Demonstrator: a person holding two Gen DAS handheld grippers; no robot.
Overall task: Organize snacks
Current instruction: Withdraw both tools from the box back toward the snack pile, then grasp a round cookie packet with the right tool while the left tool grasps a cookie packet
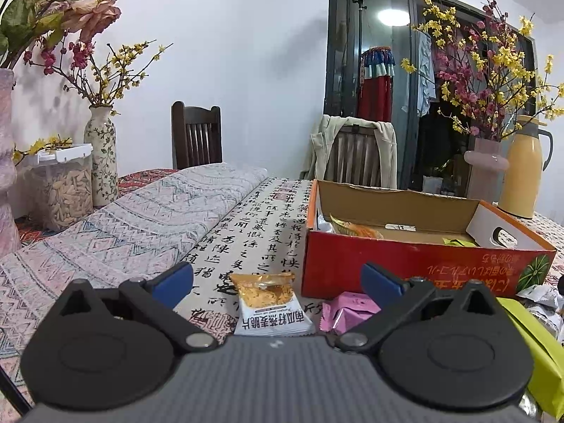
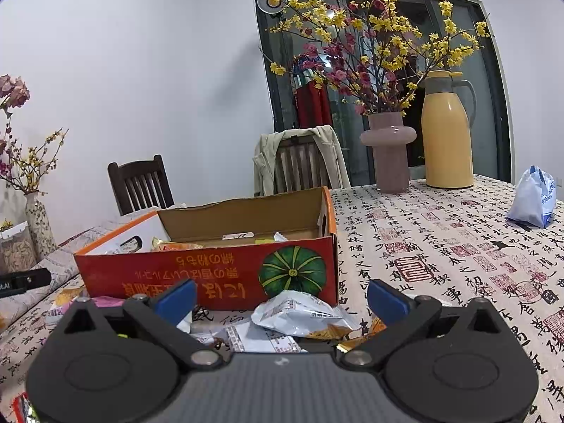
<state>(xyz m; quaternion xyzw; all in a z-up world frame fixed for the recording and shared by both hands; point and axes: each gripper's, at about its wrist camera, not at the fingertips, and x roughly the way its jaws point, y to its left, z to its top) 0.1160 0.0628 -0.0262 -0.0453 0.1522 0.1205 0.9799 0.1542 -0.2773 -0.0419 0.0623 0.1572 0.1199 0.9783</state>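
An open red cardboard box [image 1: 405, 264] with a few snack packets inside stands on the table; it also shows in the right wrist view [image 2: 211, 275]. My left gripper [image 1: 278, 282] is open, with an orange-and-white snack packet [image 1: 269, 305] lying on the table between its fingers and a pink packet [image 1: 347, 308] by its right finger. My right gripper [image 2: 282, 299] is open over a heap of white-and-orange packets [image 2: 299, 317] in front of the box, holding nothing.
A yellow-green packet [image 1: 535, 345] lies at the right. A pink vase [image 2: 387, 148], a yellow thermos [image 2: 446, 130] and a blue-white bag [image 2: 534, 197] stand behind. A folded cloth [image 1: 141, 222], a floral vase [image 1: 102, 155] and a food jar [image 1: 65, 190] are on the left. Chairs stand behind the table.
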